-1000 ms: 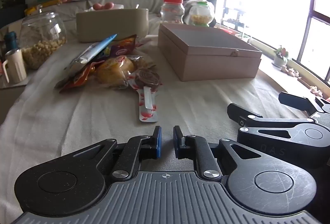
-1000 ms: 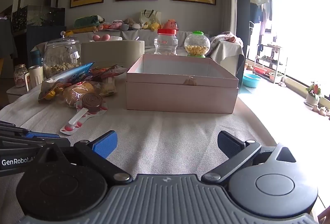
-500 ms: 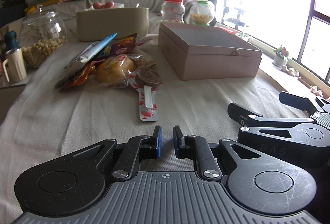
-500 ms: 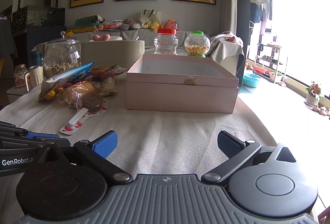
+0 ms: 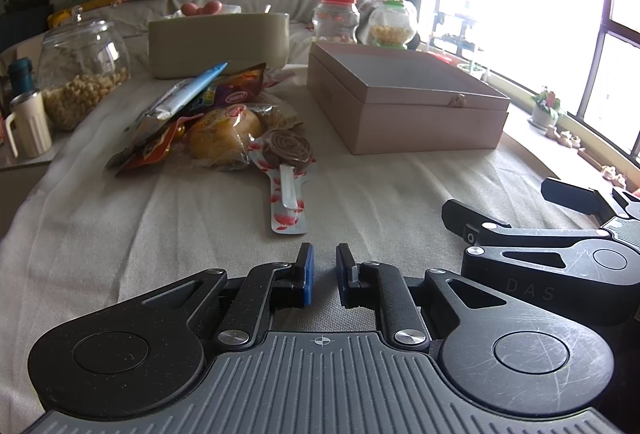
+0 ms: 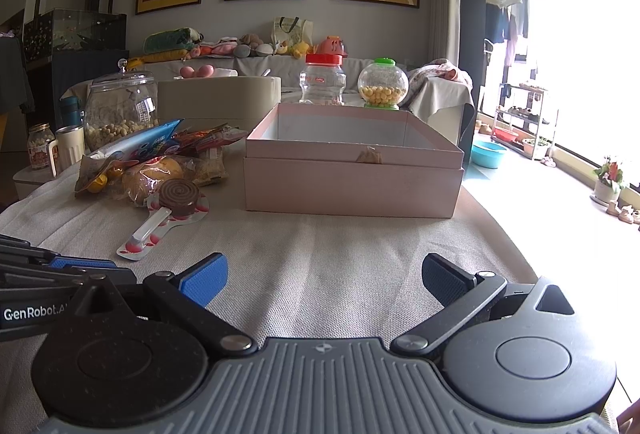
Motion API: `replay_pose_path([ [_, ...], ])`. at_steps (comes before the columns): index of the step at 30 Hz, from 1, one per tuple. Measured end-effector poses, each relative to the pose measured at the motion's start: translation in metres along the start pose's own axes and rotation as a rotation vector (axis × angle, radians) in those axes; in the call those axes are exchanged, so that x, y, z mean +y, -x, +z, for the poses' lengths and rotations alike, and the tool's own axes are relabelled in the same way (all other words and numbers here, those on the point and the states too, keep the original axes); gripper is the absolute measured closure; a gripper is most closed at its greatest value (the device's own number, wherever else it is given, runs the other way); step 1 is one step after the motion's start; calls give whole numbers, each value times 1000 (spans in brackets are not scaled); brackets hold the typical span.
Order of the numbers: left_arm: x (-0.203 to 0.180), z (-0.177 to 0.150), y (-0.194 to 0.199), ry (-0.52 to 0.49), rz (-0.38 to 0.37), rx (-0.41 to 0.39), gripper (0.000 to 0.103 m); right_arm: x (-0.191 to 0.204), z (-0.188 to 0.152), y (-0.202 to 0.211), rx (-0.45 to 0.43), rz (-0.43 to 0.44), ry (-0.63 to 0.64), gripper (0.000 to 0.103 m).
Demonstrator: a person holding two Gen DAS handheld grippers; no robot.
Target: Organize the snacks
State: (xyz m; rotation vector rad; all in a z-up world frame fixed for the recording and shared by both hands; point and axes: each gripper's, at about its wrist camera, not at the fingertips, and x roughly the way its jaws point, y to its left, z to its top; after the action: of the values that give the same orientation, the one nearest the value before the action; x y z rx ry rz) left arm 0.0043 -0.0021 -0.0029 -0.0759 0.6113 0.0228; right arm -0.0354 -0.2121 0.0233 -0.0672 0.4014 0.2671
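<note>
A pile of snack packets (image 5: 192, 114) lies on the cloth-covered table, left of an open pink box (image 5: 404, 102). A wrapped chocolate lollipop (image 5: 286, 162) lies at the pile's near edge, next to a wrapped bun (image 5: 224, 134). My left gripper (image 5: 324, 270) is nearly shut and empty, low over the cloth just short of the lollipop's stick. My right gripper (image 6: 324, 282) is open and empty, facing the box (image 6: 352, 166); it also shows in the left wrist view (image 5: 520, 206). The pile also shows in the right wrist view (image 6: 152, 158).
A glass jar of nuts (image 5: 80, 74), a cream mug (image 5: 28, 126) and a beige container (image 5: 218, 44) stand behind the pile. Two candy jars (image 6: 354, 84) stand behind the box. The table's right edge (image 6: 500, 226) drops off toward the window.
The left wrist view has risen a little, so the box's inside now shows. Both grippers keep their openings. The right wrist view is almost unchanged.
</note>
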Motion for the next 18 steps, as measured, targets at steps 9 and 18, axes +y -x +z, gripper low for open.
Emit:
replay_pose_path([
  [9,1,0,0,0,-1,1,87,0,0,-1,2,0,0,0],
  [18,0,-2,-1,-1,-2,3,87,-1,1,-1,3,1,1,0],
])
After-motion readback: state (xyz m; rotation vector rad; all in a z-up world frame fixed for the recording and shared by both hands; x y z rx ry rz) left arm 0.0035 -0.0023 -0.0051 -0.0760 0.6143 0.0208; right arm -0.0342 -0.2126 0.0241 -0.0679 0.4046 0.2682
